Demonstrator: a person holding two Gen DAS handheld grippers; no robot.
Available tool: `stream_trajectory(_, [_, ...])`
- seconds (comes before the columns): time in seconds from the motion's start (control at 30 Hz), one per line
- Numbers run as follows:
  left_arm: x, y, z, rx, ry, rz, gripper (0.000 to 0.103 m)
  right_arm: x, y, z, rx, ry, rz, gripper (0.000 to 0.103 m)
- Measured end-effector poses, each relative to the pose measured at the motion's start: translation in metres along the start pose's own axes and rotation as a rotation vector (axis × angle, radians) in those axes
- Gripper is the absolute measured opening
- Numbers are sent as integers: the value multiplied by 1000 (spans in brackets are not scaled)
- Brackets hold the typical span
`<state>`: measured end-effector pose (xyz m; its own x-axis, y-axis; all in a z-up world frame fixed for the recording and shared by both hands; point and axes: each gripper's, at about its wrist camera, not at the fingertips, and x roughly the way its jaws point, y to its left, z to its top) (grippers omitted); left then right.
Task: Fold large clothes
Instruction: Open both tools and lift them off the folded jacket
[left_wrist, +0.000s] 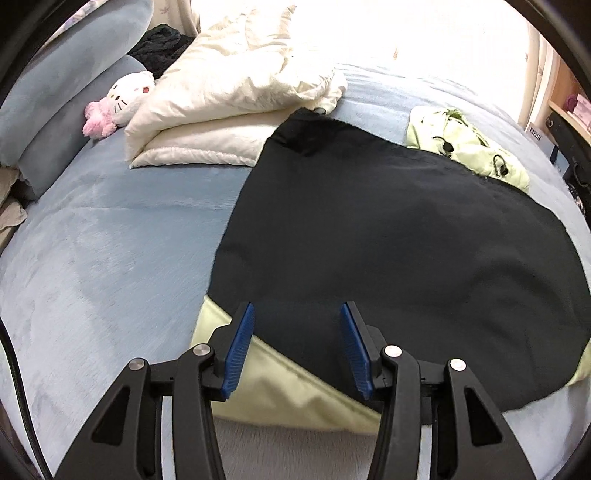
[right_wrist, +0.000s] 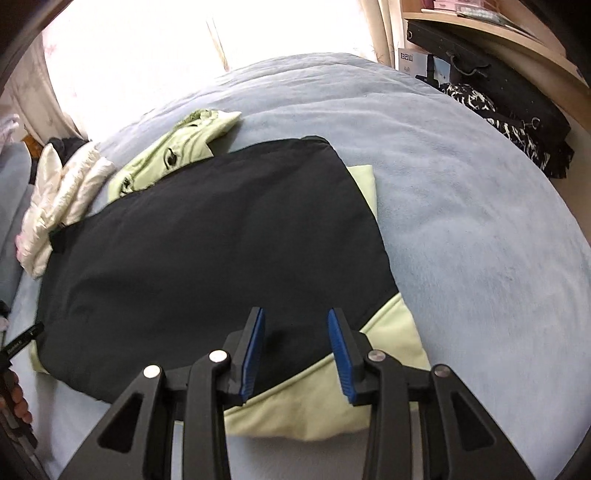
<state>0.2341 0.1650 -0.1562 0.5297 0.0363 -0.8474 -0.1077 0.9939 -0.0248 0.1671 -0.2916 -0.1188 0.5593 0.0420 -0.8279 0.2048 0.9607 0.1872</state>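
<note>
Two tools, the left tool (left_wrist: 297, 314) and the right tool (right_wrist: 295, 319), hover with jaws apart and empty over the near hem of a black and pale-green jacket (left_wrist: 388, 229) spread across the centre of the blue bed (left_wrist: 110, 240). The step in hand appears to be reaching for the lower edge. Next, each tool probably must descend, pinch a hem corner, and carry it toward the hood (left_wrist: 461, 144) at upper right.

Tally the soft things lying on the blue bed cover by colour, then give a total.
Black and pale green jacket: 1
Cream white quilt: 1
Pink and white plush toy: 1
Black fabric heap behind the quilt: 1
Total: 4
</note>
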Motion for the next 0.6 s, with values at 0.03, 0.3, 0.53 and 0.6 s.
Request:
stream_trajectory(0.03, [-6,2,-2,-5,-4,-4,49,-2,0,-1,6,-1,10,36])
stream_trajectory(0.3, [-54,11,-21,-15,-44,-35,57,-41,2,-16,57,-20,133,48])
stream_trajectory(0.53, [-85,12,-41,-10,-65,-52,64,-62,1,-30,104,-16,219,51])
stream_trajectory(0.6, [-90,14,-48,-11,-64,-63,65,-65,1,-36,109,-13,235,51])
